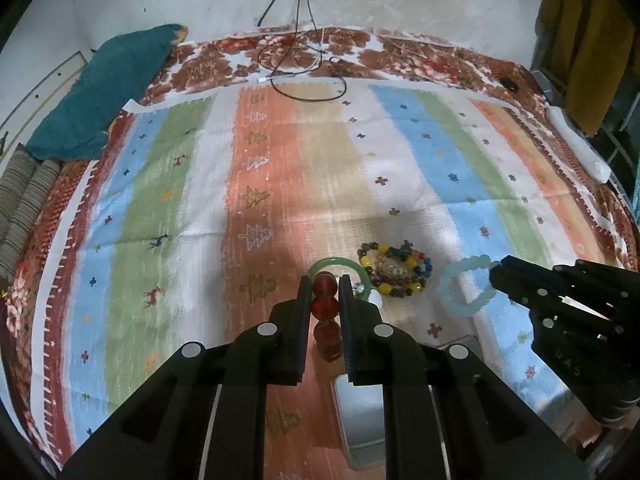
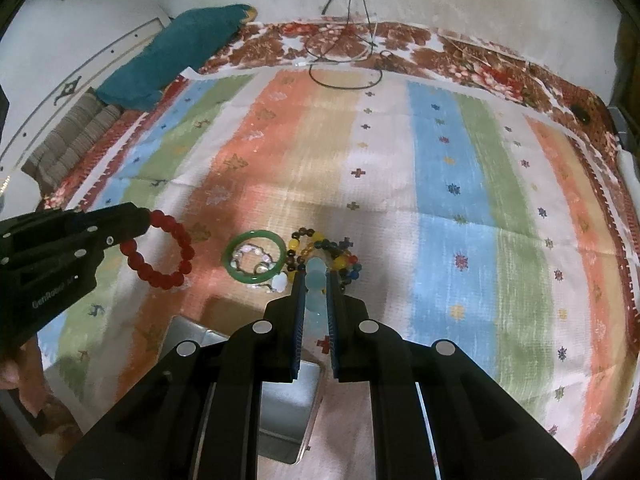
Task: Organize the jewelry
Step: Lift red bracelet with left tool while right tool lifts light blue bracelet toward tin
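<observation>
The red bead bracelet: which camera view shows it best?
The right wrist view: the red bead bracelet hangs there as a whole loop from the left tool. The left wrist view shows only a few beads, edge-on between its fingers.

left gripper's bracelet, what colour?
Red beads: the bracelet held by the left gripper shows best in the right wrist view.

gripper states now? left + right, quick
Left gripper: closed on the red bead bracelet.
Right gripper: closed on the pale blue bead bracelet.
</observation>
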